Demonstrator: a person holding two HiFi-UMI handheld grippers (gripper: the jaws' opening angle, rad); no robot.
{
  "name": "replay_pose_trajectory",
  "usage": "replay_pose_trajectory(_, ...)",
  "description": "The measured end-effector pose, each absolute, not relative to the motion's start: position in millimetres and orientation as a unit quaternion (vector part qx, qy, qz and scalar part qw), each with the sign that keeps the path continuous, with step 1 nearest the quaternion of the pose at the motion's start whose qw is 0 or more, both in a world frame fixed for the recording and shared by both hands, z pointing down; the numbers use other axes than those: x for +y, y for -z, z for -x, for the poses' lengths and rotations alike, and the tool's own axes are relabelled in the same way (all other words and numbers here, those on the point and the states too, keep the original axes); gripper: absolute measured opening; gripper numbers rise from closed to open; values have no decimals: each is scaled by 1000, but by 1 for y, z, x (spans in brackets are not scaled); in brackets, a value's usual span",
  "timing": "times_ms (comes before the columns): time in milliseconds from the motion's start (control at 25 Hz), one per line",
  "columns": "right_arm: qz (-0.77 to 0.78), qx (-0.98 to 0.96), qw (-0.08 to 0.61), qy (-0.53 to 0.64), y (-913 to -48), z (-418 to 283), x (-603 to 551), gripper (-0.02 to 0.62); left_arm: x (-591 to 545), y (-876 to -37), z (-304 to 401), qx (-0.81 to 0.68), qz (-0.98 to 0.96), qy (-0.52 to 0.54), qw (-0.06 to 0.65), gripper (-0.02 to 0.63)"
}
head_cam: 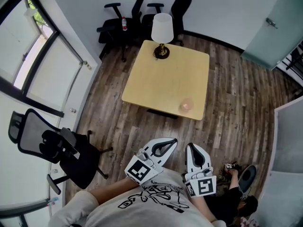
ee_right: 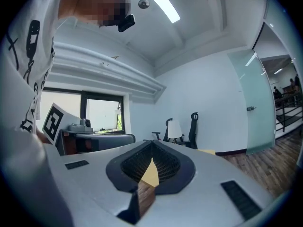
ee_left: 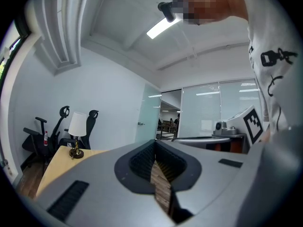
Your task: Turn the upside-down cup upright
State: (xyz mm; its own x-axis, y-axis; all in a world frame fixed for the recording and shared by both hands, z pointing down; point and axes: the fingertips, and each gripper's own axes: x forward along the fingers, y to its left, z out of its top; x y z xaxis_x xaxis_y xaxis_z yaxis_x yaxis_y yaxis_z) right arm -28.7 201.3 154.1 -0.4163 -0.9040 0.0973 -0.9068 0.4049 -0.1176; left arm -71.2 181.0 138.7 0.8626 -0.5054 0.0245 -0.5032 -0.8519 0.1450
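Observation:
A small pink translucent cup (head_cam: 186, 105) stands on the light wooden table (head_cam: 161, 79), near its front right corner; it is too small to tell which way up it is. Both grippers are held close to the person's chest, well short of the table. My left gripper (head_cam: 173, 140) is shut with nothing in it, and its jaws meet in the left gripper view (ee_left: 155, 143). My right gripper (head_cam: 191, 146) is also shut and empty, with jaws touching in the right gripper view (ee_right: 152, 144). The cup does not show in either gripper view.
A white-shaded lamp (head_cam: 162, 30) stands at the table's far edge. Black office chairs (head_cam: 128, 18) line the back wall, and another chair (head_cam: 61, 150) sits at the left by the window. A glass door (head_cam: 272, 27) is at the right. Dark items (head_cam: 241, 176) lie on the floor.

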Motion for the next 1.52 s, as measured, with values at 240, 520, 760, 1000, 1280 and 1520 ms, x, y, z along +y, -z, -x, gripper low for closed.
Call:
replay_pose_trajectory(240,-547,-834,15,-70,-155,36,156,25,136,-143,78,-254,-964,7,73,9)
replay_pose_trajectory(520,-562,-824,6,-73,-156,33,109,25,93,-145,79,-237,-970,2,61,9)
replay_pose_trajectory(760,-567,-821,-3,-65,-157,34,84,25,67,-152,81,-234,-970,-6,62,9)
replay_pose_trajectory(1000,-570,-819,-6,-68,-161,25,77,25,56,-155,68,-229,-971,-5,67,9)
replay_pose_trajectory(1280,-570,-820,1,-62,-166,2,76,25,51,-162,50,-231,-970,-7,74,9)
replay_pose_trajectory(1520,-557,-828,16,-65,-181,-7,72,25,43,-180,38,-232,-969,-20,82,9)
